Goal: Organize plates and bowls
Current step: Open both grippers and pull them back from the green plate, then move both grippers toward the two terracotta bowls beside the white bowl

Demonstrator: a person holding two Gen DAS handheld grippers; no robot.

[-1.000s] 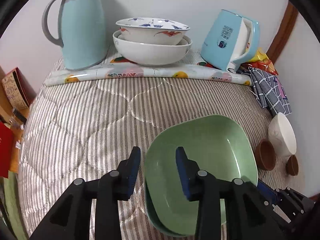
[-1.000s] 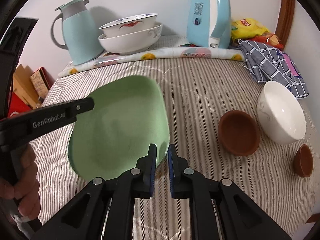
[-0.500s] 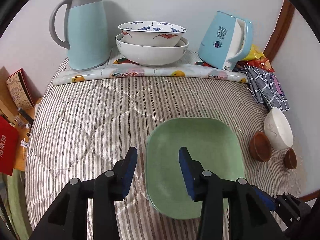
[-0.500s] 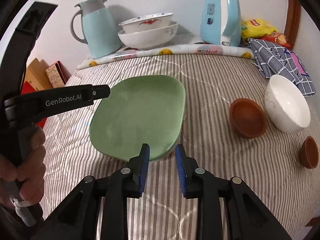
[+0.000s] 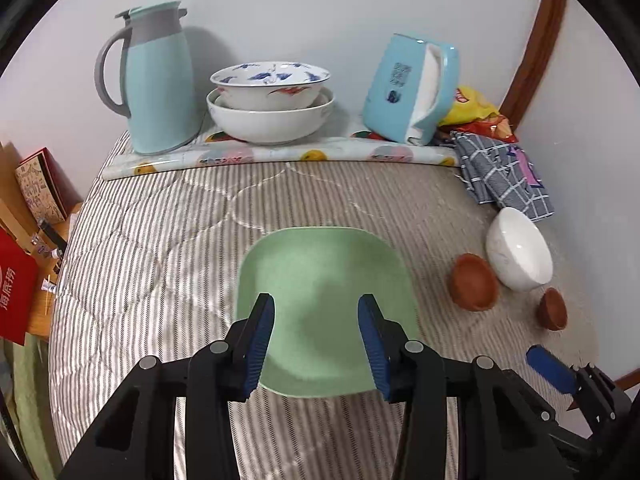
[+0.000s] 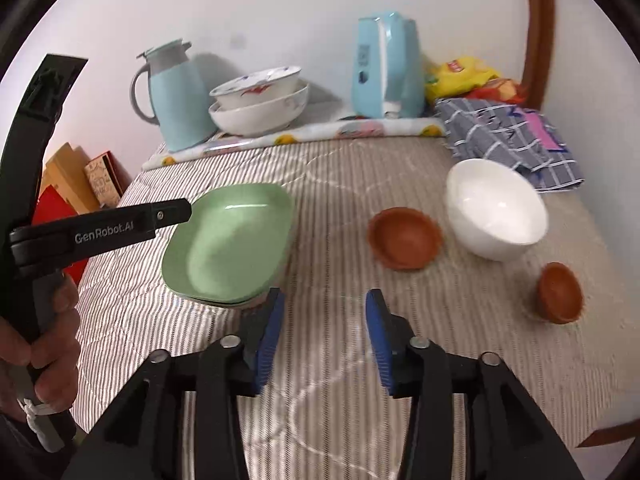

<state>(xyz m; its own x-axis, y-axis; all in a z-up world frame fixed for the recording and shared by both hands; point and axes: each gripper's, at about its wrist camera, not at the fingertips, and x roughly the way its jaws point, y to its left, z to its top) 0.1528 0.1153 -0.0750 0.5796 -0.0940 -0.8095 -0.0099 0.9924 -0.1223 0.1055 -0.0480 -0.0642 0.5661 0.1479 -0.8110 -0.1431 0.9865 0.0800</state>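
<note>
The green plates (image 6: 230, 246) were seen stacked; both the left gripper (image 5: 316, 344) and right gripper (image 6: 324, 340) were held open and empty, the brown bowl (image 6: 404, 238) at two o'clock judged next.

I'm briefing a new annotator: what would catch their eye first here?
The green plates, stacked mid-cloth, with both grippers open around them. To their right sit a white bowl and two brown bowls, large and small. Against the wall, nested patterned bowls stand between a blue jug and kettle.
</note>
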